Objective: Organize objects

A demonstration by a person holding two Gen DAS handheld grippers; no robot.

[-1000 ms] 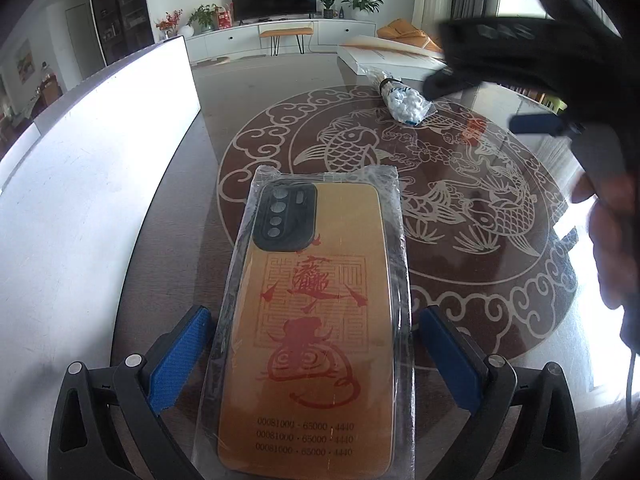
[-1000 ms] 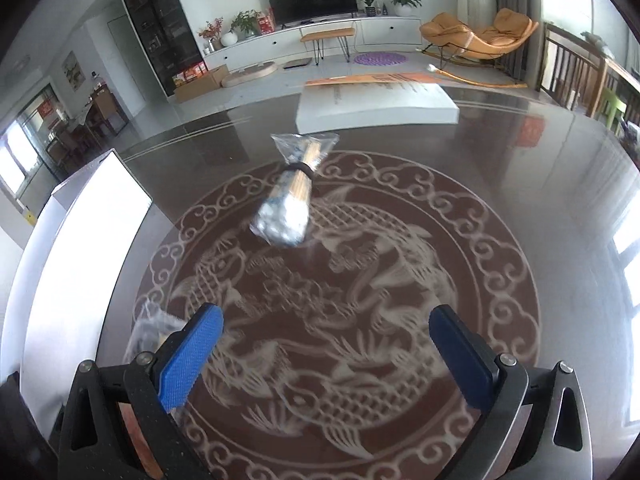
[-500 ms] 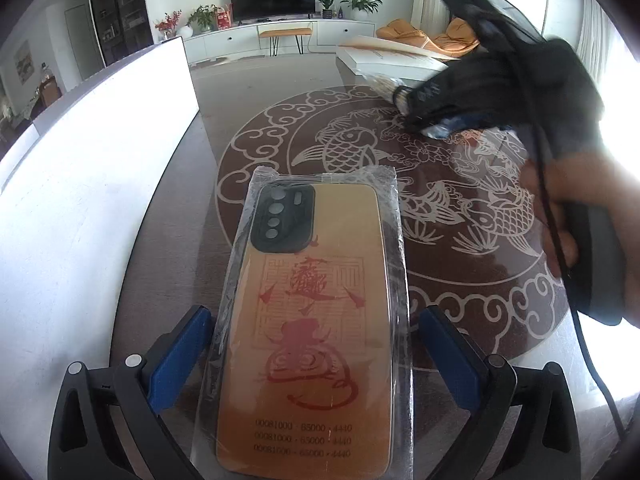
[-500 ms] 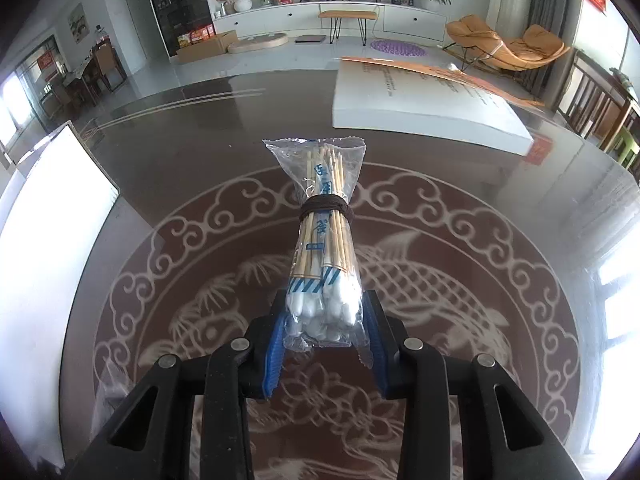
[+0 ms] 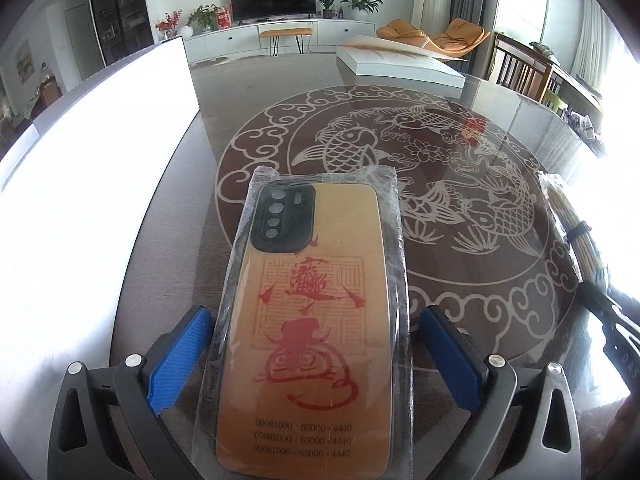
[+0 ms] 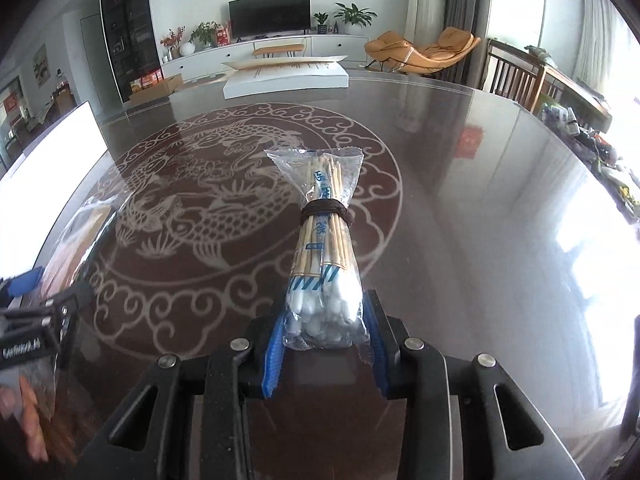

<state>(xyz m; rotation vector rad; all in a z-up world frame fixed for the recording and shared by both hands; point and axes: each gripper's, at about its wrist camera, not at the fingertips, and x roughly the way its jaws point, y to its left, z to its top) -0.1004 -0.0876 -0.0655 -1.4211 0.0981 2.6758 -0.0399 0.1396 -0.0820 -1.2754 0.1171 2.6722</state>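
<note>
An orange phone case in a clear plastic sleeve (image 5: pixel 312 320) lies on the glass table between the open fingers of my left gripper (image 5: pixel 316 344); the blue pads stand apart from its sides. My right gripper (image 6: pixel 324 332) is shut on the cotton-tip end of a bagged bundle of cotton swabs (image 6: pixel 324 248), held just above the table. The bundle also shows at the right edge of the left wrist view (image 5: pixel 580 240). The sleeved case shows at the left edge of the right wrist view (image 6: pixel 76 240).
A large white box (image 5: pixel 92 168) stands along the table's left side. A flat white box (image 6: pixel 286 76) lies at the far end of the table (image 6: pixel 480 168). Chairs and clutter are beyond the right edge.
My right gripper closed on the swab bundle at the table's far side and carried it back toward the near right. My left gripper and the phone case have not moved.
</note>
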